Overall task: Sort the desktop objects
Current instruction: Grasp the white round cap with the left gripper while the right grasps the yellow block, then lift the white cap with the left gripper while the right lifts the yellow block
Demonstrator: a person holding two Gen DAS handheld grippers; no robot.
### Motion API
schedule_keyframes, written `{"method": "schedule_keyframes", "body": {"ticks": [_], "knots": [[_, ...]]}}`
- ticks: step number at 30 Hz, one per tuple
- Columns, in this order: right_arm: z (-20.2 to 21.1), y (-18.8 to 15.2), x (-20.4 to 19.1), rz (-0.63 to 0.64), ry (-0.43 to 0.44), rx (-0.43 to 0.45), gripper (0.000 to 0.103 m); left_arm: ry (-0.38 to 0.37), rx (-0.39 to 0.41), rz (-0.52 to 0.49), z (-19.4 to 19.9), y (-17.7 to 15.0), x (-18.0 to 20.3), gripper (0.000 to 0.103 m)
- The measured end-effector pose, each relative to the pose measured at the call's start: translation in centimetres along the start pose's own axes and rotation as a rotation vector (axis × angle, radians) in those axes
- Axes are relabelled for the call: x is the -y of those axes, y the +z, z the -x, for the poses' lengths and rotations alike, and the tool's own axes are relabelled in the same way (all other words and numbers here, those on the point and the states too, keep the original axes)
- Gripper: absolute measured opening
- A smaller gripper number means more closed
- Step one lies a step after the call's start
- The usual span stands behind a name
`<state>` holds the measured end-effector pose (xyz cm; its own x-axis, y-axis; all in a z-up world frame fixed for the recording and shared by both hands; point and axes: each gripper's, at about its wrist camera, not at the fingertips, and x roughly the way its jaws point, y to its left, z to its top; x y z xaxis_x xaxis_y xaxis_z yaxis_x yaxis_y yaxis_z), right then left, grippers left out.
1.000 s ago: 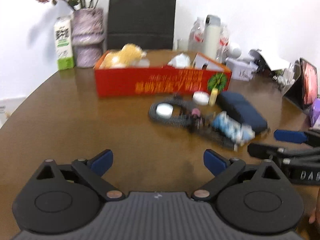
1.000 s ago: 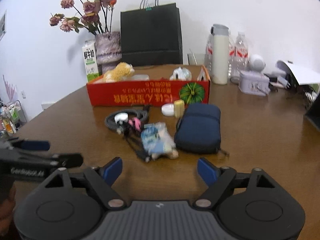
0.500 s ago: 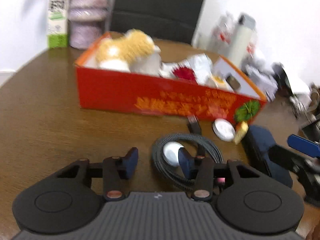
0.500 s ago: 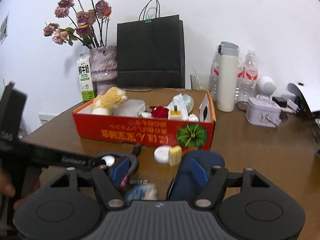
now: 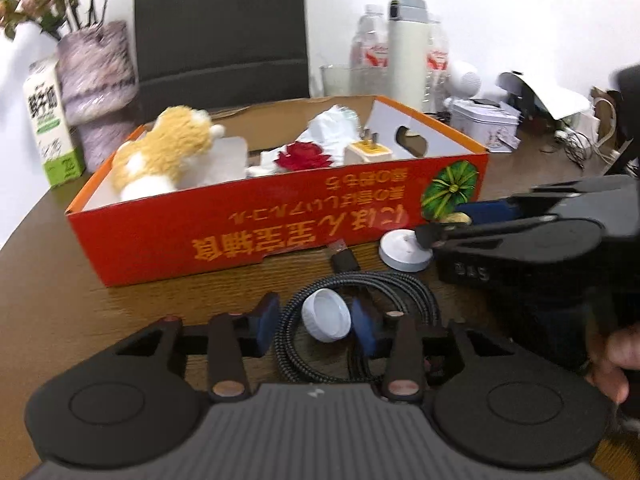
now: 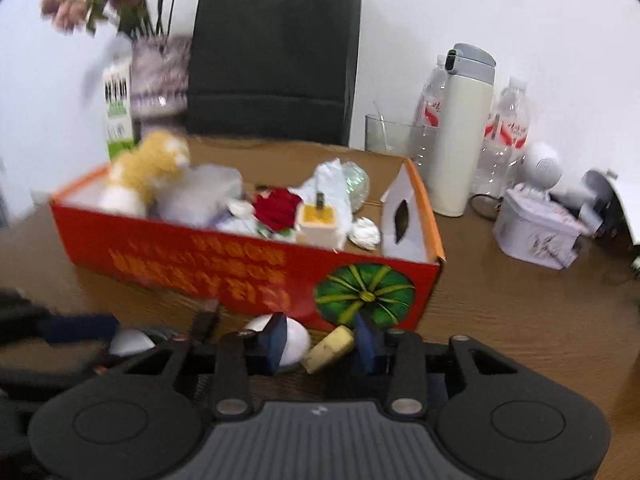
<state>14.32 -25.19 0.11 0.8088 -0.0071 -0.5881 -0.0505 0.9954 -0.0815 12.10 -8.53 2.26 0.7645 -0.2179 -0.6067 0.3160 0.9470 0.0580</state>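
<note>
Your left gripper [image 5: 314, 322] sits low over the brown table [image 5: 60, 300], its fingers running level toward 12 o'clock, the jaws narrowed around a white bottle cap [image 5: 326, 314]; the right pad looks to touch the cap, while a gap shows at the left pad. The cap lies tilted, its open side facing up and toward 11 o'clock, inside the loop of a coiled black braided cable [image 5: 404, 292], whose plug end points to 12 o'clock at the red box [image 5: 240, 236]. Your right gripper [image 6: 320, 342] also points toward 12 o'clock, close to the table, its jaws partly closed to either side of a small yellow block [image 6: 329, 349]; whether the pads touch it, you cannot tell. The block's long axis runs from 8 o'clock to 2 o'clock, just in front of the pumpkin print on the box. A white round puck [image 6: 294, 342] lies half behind the left finger [image 6: 276, 340]. The box's long side runs from 9 o'clock to 3 o'clock and holds a plush toy [image 5: 164, 152], a red flower [image 5: 304, 156] and a yellow charger [image 5: 368, 153].
</note>
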Motion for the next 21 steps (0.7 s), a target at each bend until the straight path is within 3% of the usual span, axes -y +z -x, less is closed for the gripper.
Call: {"method": "schedule_keyframes", "body": {"ticks": [2,3,6,8,14,21], "knots": [[-0.3,-0.3,0.3,-0.009,0.038,-0.003,0.029,0.006,0.008,-0.034,0.4,-0.4,0.1,0.036],[-0.2,-0.3,0.5,-0.015,0.056,-0.009,0.011,-0.004,0.01,-0.02,0.8,-0.6,-0.2,0.035],[0.1,-0.4,1.3,-0.077,0.114,-0.019,0.01,-0.038,0.01,0.048,2.1,-1.2,-1.4,0.032],[0.9,-0.5,1.6,-0.094,0.121,0.006,0.01,-0.021,0.022,0.033,3.2,-1.9,-1.2,0.028],[4.8,-0.4,2.0,-0.132,0.163,0.117,0.01,-0.057,0.064,0.132,7.4,-3.3,-1.1,0.028],[8.2,-3.3,0.8,-0.12,0.187,0.152,0.01,-0.073,0.094,0.212,11.6,-4.7,-1.4,0.028]]}}
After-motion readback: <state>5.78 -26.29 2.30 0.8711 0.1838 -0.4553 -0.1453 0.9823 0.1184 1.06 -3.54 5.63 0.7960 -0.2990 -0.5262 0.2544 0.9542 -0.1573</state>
